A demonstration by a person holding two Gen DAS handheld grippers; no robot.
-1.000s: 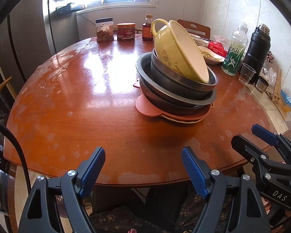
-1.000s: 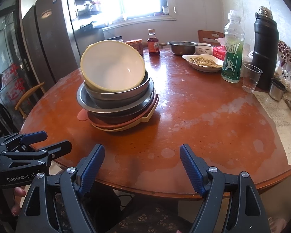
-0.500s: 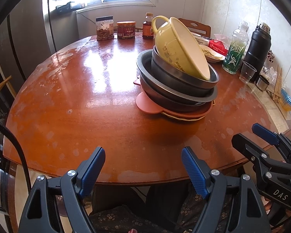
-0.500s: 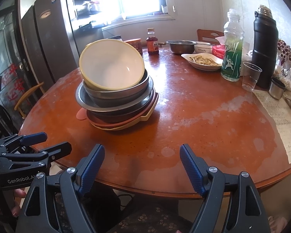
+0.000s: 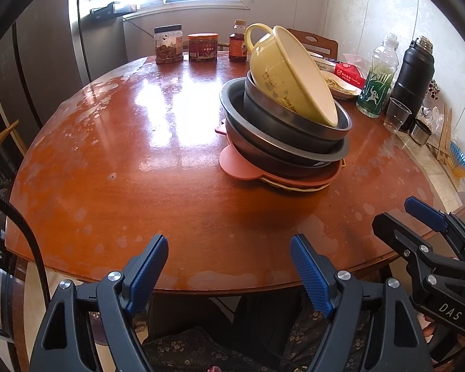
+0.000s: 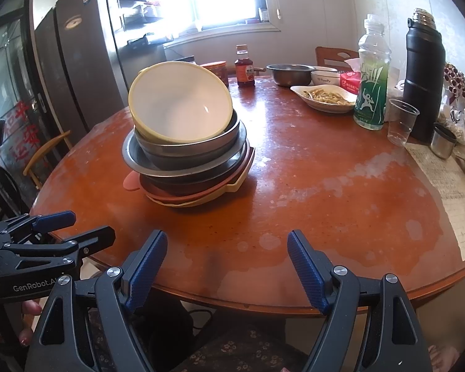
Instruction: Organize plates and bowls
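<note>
The left gripper (image 5: 229, 266) hangs just above the near edge of the round brown surface (image 5: 139, 161). Its two blue fingers (image 5: 147, 271) are wide apart and hold nothing. In this left wrist view, a stack of dishes sits a little past the middle of the surface, toward the right edge. At the bottom lies a pale yellow plate (image 5: 294, 188), and a pink plate (image 5: 238, 167) lies on it. Two gray metal bowls (image 5: 282, 142) sit on the plates, one inside the other. On top, a yellow bowl (image 5: 282, 77) with a handle leans to the right, tipped on its side. The right gripper (image 5: 418, 226) shows at the right, over the near right edge. Three jars (image 5: 201, 46) stand at the far edge. A green bottle (image 5: 376, 83), a clear cup (image 5: 396, 119) and a black flask (image 5: 414, 71) stand close together at the right edge.

In the right wrist view, the right gripper (image 6: 226, 263) floats over the near edge too. Its blue fingers (image 6: 305, 269) are spread wide and it has nothing in it. The dish stack is on the left part of the surface (image 6: 325, 186). The yellow bowl (image 6: 179, 105) shows its white inside, tilted toward the camera. Under it are the metal bowls (image 6: 183, 155), then the pink plate (image 6: 130, 181) and the pale yellow plate (image 6: 232, 187). The left gripper (image 6: 74, 226) is at the left, beside the near left edge, with its fingers apart. A white dish of food (image 6: 325, 97) sits near the far edge, next to the green bottle (image 6: 372, 86). The clear cup (image 6: 401, 122) and the black flask (image 6: 424, 74) stand by the right edge.
</note>
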